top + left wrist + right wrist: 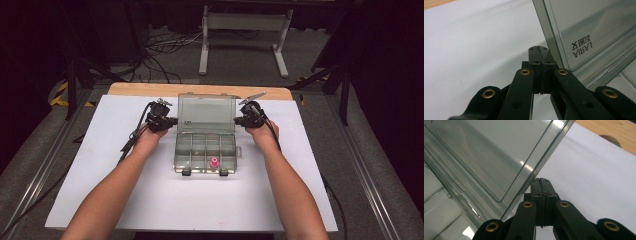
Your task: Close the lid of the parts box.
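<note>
The compartment box (206,150) sits mid-worktop (150,200), its lid (206,114) raised. Left claw (172,121) and right claw (238,120), both closed empty, flank the lid; uneven pushing could skew it or slide the box

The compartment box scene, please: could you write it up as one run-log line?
box: lid up | pink piece: front compartment | left gripper: shut, beside lid's edge | right gripper: shut, beside lid's other edge
</note>
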### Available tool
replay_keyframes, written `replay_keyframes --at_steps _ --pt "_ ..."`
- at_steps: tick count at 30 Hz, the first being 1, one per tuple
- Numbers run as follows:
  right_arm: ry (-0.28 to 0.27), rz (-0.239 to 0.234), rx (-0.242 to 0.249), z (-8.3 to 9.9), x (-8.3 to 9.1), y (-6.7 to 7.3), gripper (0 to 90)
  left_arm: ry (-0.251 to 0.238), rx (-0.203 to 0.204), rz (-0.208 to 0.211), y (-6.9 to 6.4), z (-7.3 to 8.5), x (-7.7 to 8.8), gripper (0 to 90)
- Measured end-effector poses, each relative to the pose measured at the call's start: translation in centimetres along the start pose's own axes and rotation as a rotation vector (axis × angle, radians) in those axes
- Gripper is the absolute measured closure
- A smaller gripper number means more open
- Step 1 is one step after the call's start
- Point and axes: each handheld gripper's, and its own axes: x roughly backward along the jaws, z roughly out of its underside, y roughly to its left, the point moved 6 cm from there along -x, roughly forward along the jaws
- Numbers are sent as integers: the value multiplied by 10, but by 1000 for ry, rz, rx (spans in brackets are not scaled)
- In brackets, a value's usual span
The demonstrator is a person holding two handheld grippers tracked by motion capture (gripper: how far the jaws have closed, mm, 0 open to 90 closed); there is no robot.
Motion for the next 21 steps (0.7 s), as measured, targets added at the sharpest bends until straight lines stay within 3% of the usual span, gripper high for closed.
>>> replay_keyframes --at_steps 8,21 --pt "-26 3 28 -4 7 2 900 -5 -20 8 -2 -1 7 898" --pt "-43 0 43 -7 20 7 900 -22 -56 -16 -6 -3 16 899"
